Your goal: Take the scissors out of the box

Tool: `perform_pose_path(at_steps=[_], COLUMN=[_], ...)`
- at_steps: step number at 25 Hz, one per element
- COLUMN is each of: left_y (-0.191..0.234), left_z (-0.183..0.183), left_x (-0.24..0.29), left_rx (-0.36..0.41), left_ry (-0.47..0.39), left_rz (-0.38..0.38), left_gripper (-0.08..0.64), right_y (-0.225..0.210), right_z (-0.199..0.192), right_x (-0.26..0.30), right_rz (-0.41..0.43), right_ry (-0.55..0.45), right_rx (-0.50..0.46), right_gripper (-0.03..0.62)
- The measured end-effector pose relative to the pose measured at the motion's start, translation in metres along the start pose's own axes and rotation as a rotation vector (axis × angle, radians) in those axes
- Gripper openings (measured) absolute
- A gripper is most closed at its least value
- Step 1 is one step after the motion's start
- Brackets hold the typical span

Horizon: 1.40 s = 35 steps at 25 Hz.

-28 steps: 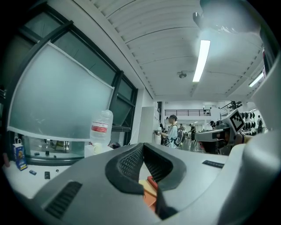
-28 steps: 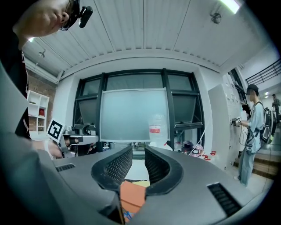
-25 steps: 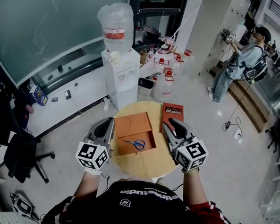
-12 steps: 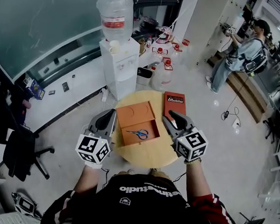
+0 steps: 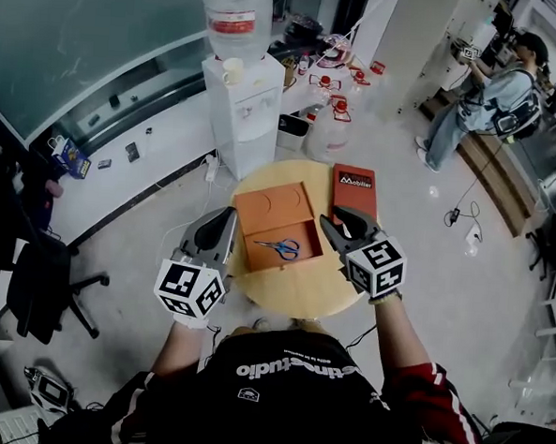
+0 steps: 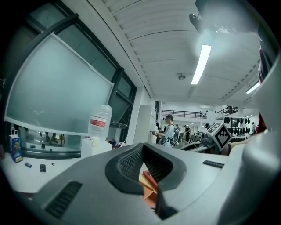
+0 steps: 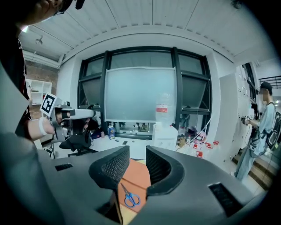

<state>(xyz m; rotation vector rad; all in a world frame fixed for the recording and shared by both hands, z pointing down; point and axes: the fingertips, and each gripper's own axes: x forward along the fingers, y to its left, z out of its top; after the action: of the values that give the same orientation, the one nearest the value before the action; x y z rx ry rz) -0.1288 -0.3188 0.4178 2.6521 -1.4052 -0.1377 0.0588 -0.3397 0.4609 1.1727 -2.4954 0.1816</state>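
Observation:
Blue-handled scissors (image 5: 278,247) lie flat in the open orange box (image 5: 272,209) on the round wooden table (image 5: 297,288). The lid is folded back on the far side. My right gripper (image 5: 337,224) hangs just right of the box, its jaws open with nothing between them. In the right gripper view the scissors (image 7: 128,196) and box (image 7: 137,173) show through the gap of this gripper (image 7: 137,152). At the box's left side, off the table edge, is my left gripper (image 5: 222,222). Its tips meet in the left gripper view (image 6: 143,146), with the box (image 6: 149,188) behind.
A red book (image 5: 355,184) lies on the table right of the box. A water dispenser (image 5: 243,106) with a bottle stands behind the table, with jugs beside it. A person (image 5: 488,93) stands at the far right. An office chair (image 5: 39,291) is at the left.
My right gripper has come down and in toward the right side of the box. The left gripper has barely shifted. The scissors have stayed where they were in the box.

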Motion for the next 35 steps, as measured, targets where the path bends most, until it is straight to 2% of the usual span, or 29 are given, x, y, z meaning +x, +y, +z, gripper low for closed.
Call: perform_pose_path(at_steps=[6, 17, 27, 35], left_y=[0.005, 0.009, 0.012, 0.009], left_z=[-0.003, -0.023, -0.034, -0.047], left_x=[-0.006, -0.023, -0.033, -0.042], left_rx=[0.004, 0.0, 0.017, -0.042], left_ry=[-0.006, 0.036, 0.062, 0.084], left_rz=[0.013, 0.073, 0.134, 0.176], left_gripper=[0.017, 0.017, 0.017, 0.017], right_y=[0.008, 0.025, 0.039, 0.037], right_z=[-0.033, -0.124, -0.196, -0.254], right_x=[0.03, 0.08, 0.118, 0.142], right_rz=[0.052, 0.182, 0.295, 0.374], right_ry=[0.084, 0.294, 0.46, 0.621], right_rx=[-0.022, -0.067, -0.158, -0.262], right_gripper=[0.14, 0.14, 0.14, 0.141])
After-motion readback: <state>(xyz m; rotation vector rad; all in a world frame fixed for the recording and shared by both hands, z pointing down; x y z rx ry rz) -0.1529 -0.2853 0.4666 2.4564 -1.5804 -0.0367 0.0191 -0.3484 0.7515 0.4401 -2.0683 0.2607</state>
